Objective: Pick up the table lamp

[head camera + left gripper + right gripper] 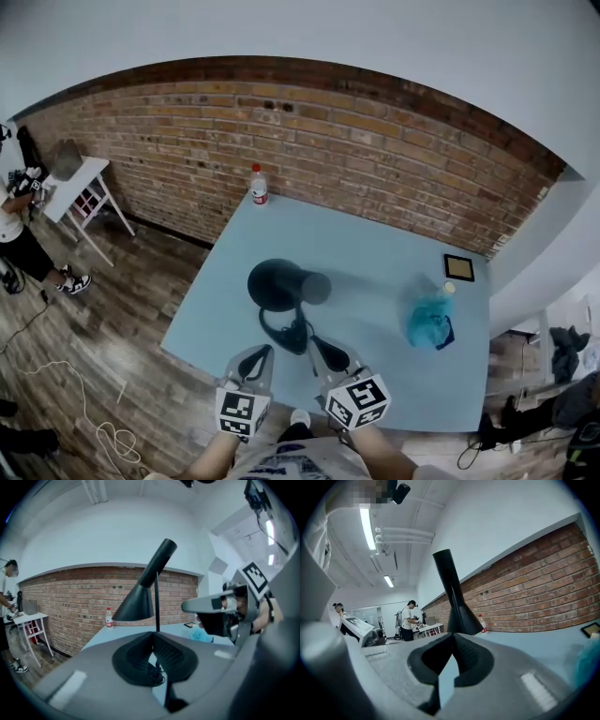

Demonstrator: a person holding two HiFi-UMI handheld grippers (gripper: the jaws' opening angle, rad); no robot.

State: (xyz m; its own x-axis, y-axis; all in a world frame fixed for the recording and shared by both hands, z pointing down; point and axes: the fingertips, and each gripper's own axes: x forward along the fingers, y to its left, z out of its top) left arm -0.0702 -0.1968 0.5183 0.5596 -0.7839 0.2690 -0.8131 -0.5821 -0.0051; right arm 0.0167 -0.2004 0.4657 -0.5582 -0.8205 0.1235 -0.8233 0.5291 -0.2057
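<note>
Hovering low at the near edge of the pale blue table (375,253), the left gripper (151,633) has its jaws drawn together at the tips, and I see nothing clamped between them. A tangle of black cord (157,673) lies on the tabletop in the gap behind the tips. The right gripper (453,634) is closed the same way, tips meeting and only bare table showing through the opening behind them.

Just beyond both sets of tips stands the black table lamp (278,286). Its flat base (279,330) is nearest the person, a thin stem (157,602) rises straight up, and a cone shade leans off to one side. From the head view the right gripper's tips look very close to the base, but I cannot tell whether they touch it.

Neither gripper can take the lamp until its jaws are parted. Pushing in closed would probably shove the base across the smooth table. The stem is slim and the shade hangs off-centre, so a one-sided grip may let the lamp swing or twist. The cord could also snag when the lamp is raised.

Further right sits a blue plastic bag (429,321), with a small dark frame (459,267) beyond it. A red-capped water bottle (259,186) stands at the far edge, against the brick wall (375,141).
</note>
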